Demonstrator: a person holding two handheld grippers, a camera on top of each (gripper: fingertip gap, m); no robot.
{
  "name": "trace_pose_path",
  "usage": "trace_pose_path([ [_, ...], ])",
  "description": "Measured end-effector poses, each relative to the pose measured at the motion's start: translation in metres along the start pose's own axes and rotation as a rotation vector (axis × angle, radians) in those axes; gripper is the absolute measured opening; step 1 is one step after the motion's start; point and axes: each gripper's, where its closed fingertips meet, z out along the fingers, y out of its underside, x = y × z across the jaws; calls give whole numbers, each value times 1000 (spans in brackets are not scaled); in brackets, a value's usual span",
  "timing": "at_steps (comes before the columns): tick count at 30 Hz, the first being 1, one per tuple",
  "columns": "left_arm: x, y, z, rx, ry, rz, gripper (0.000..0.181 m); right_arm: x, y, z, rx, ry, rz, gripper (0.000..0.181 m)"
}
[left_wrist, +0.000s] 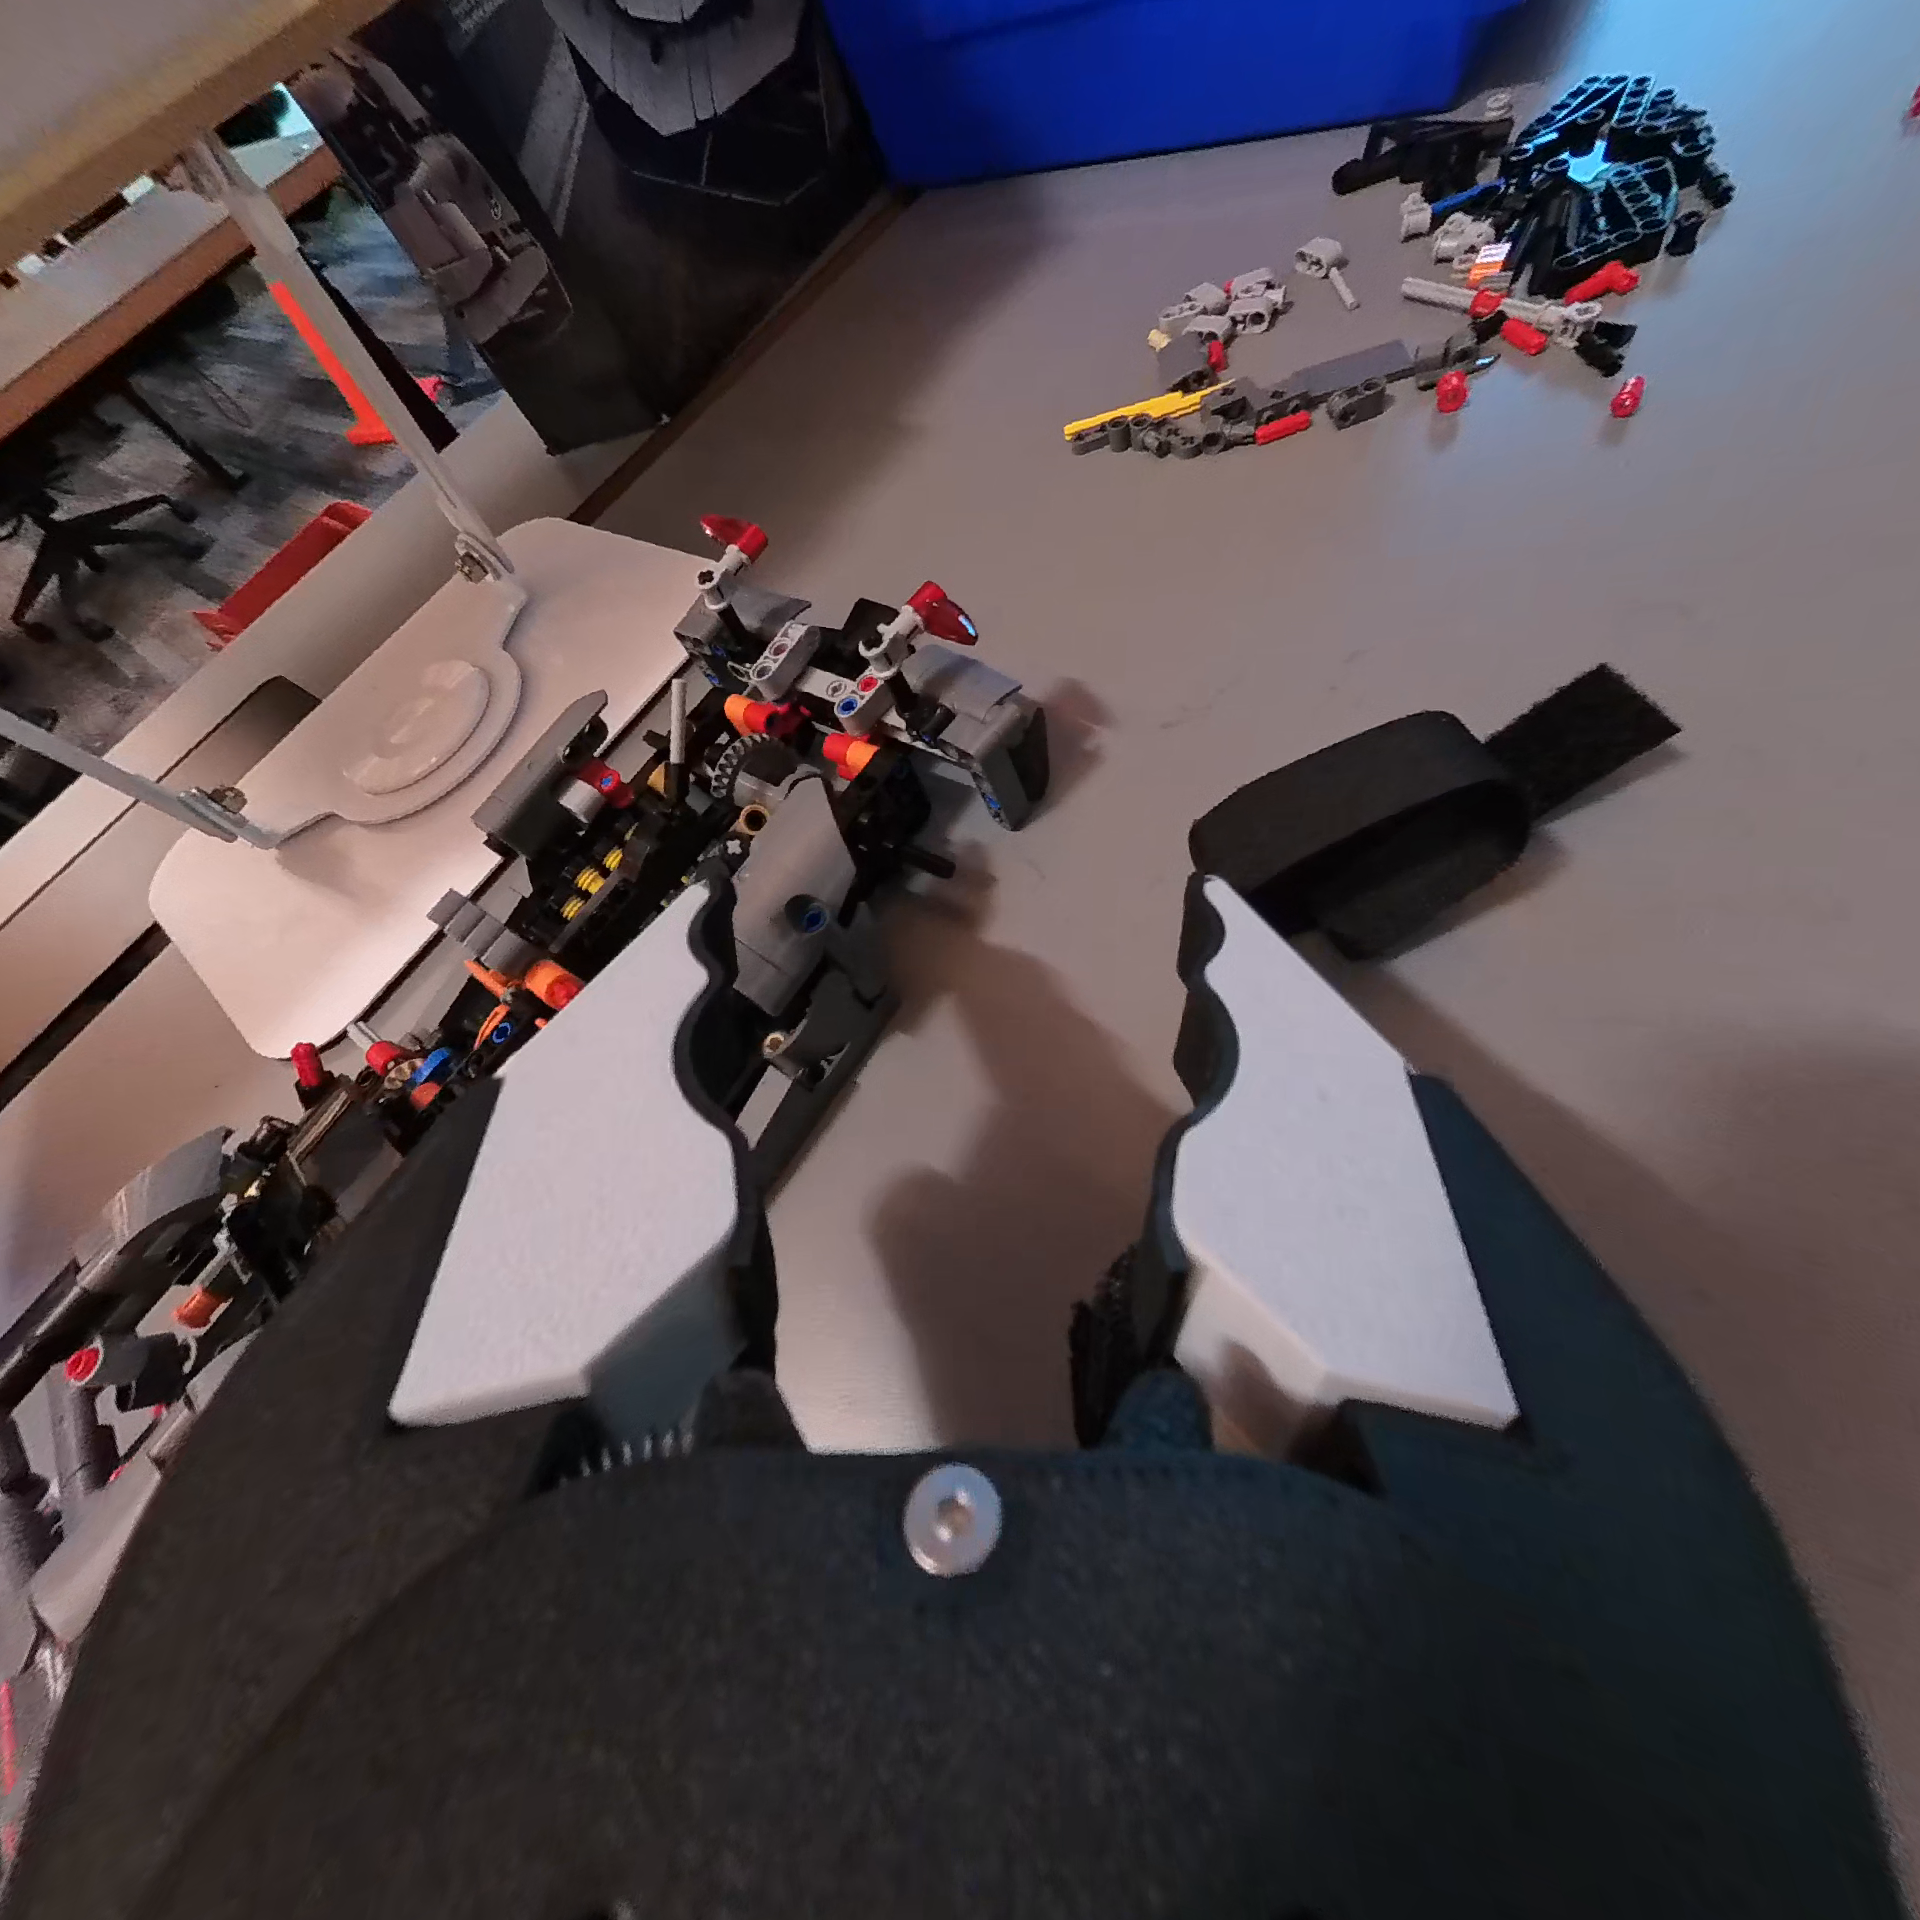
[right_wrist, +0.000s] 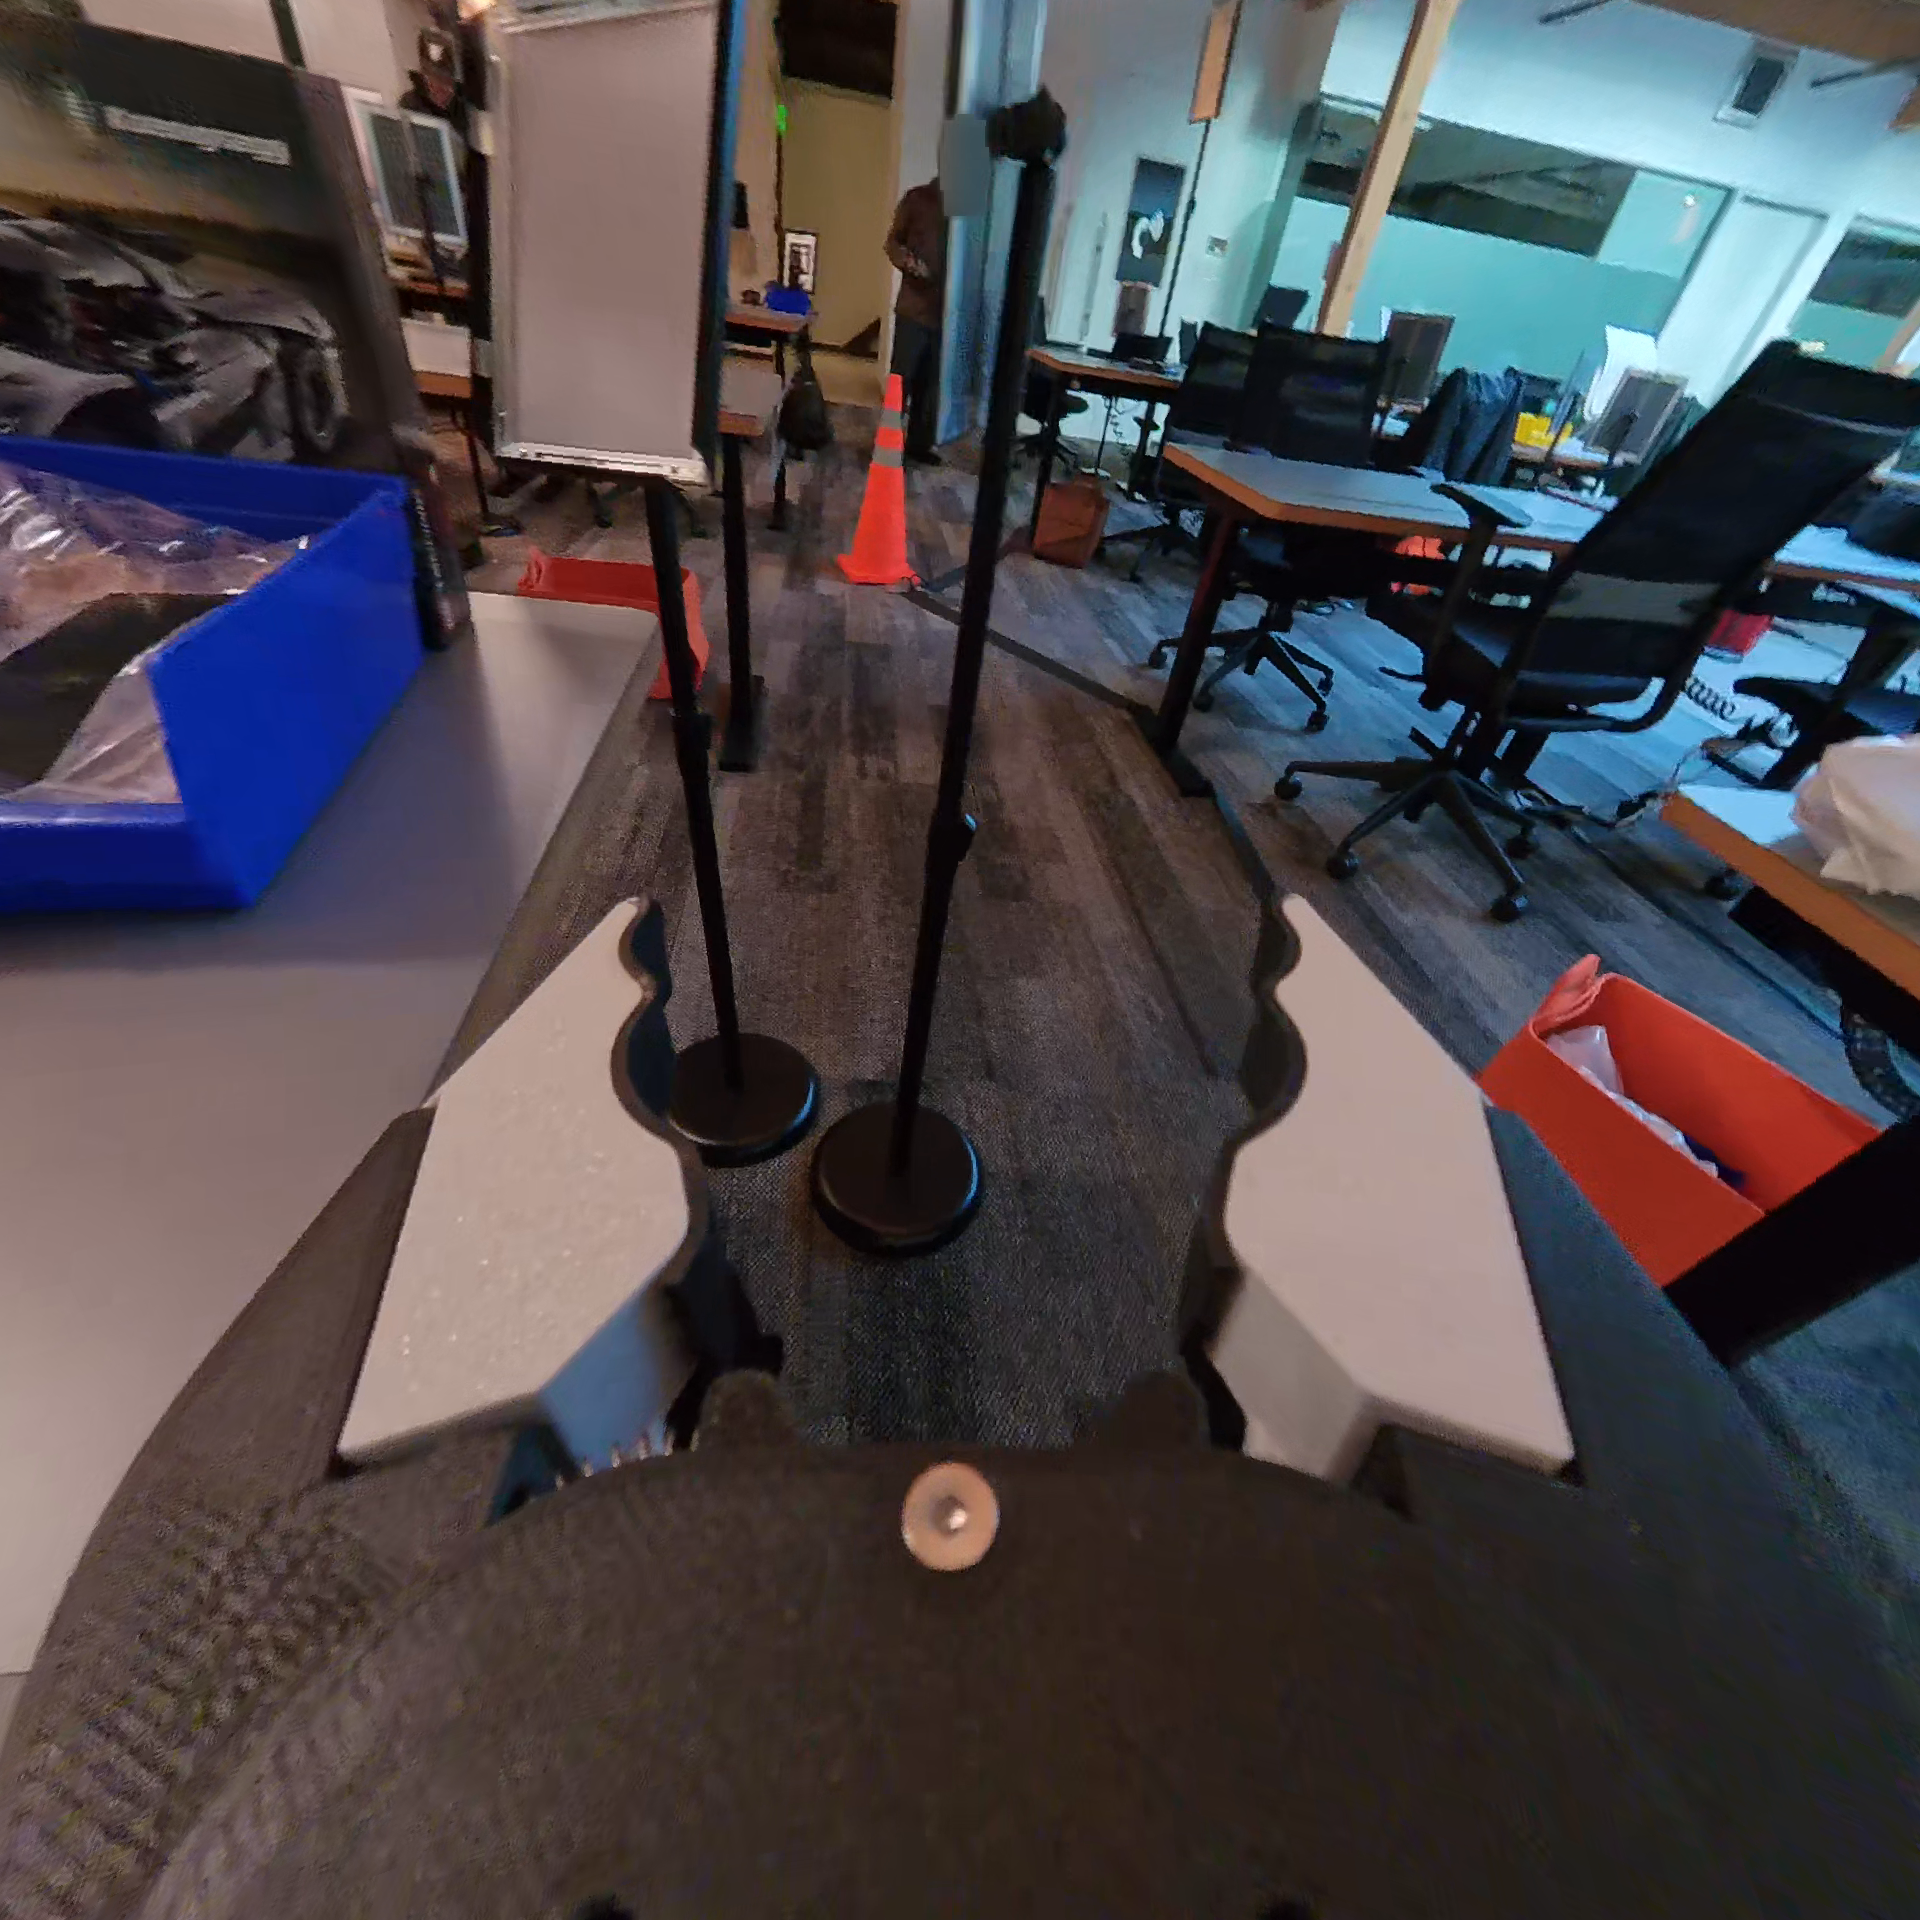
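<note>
My left gripper (left_wrist: 951, 914) is open and empty, held low over a grey table (left_wrist: 1351, 582). A long, partly built brick vehicle (left_wrist: 790, 769) in grey, black, red and orange lies just ahead and left of it; the left finger (left_wrist: 613, 1091) covers part of its body. A black strap roll (left_wrist: 1371, 821) lies just beyond the right finger (left_wrist: 1288, 1101). My right gripper (right_wrist: 956, 935) is open and empty, held past the table's edge and pointing over the carpet at two black round-based stands (right_wrist: 894, 1184).
Loose grey, red, yellow and black brick parts (left_wrist: 1455, 301) lie at the far right of the table. A blue bin (left_wrist: 1122, 73) stands at the back; it also shows in the right wrist view (right_wrist: 270, 675). A white stand base (left_wrist: 416, 748), an orange bin (right_wrist: 1652, 1122), a cone (right_wrist: 883, 488) and office chairs (right_wrist: 1621, 623) are around.
</note>
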Motion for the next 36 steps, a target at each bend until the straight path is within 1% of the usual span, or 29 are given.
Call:
trace_pose_path([
  [3, -2, 1, 0, -5, -11, 12, 86, 7, 2, 3, -7, 2, 25, 111],
  [5, -2, 0, -1, -3, -16, 17, 86, -2, -3, 4, 4, -22, 23, 111],
  [7, -3, -1, -2, 2, -20, 20, 85, -19, -11, 4, 20, -65, 32, 109],
  [10, -3, -2, -3, 4, -20, 27, 85, -64, -34, -3, 68, -170, 78, 105],
  [13, -1, -4, -3, 9, -15, 38, 85, -124, -54, -14, 98, -288, 40, 101],
  [18, 5, -6, -2, 12, 0, 56, 84, -223, -62, -32, 103, -462, 15, 100],
  [22, 12, -9, -3, 27, 30, 48, 84, -275, -70, -50, 121, -542, 25, 101],
  [26, 19, -14, -8, 51, 55, 51, 83, -304, -71, -64, 129, -567, 11, 100],
  [29, 22, -13, -10, 54, 76, 56, 84, -314, -63, -66, 104, -580, 41, 100],
  [32, 13, -13, -15, 68, 55, 63, 81, -319, -60, -69, 97, -571, 55, 101],
  [35, 2, -12, -20, 80, 46, 49, 81, -327, -51, -68, 70, -574, 129, 101],
  [36, 1, -12, -21, 81, 50, 43, 81, -332, -47, -67, 51, -585, 148, 104],
])
